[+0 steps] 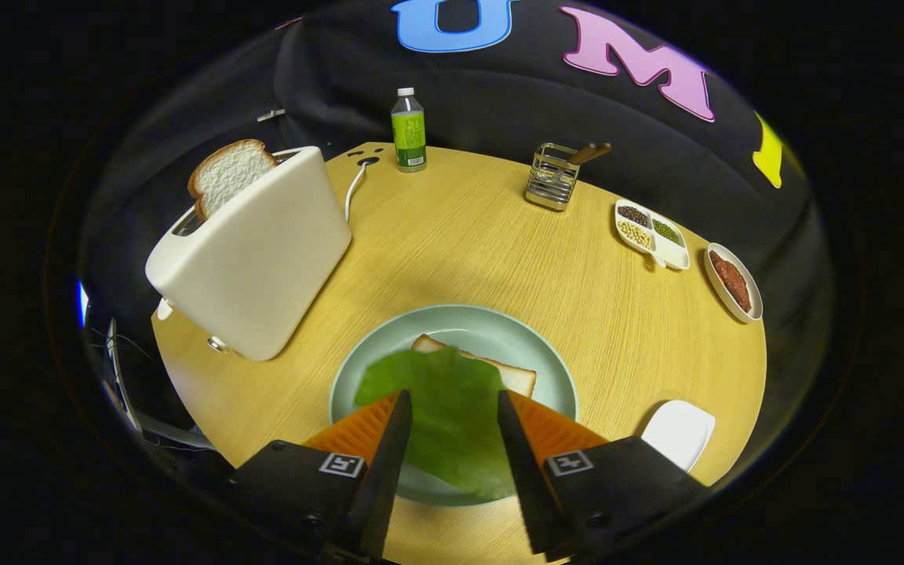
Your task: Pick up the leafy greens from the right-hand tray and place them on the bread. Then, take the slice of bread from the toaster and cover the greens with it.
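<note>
Greens [444, 408] are lying on the bread [513, 375] in the plate [554, 353], gripper [452, 408] open right over them gripping nothing (step 1 looks done), so next it needs to reach the toaster [252, 251] for slice [228, 174] number 2.

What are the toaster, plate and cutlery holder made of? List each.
Toaster: likely matte cream plastic, smooth and dull.
Plate: seemingly glazed ceramic, pale green.
Cutlery holder: metal, shiny wire frame.
The gripper is open, fingers either side of the greens.
</note>
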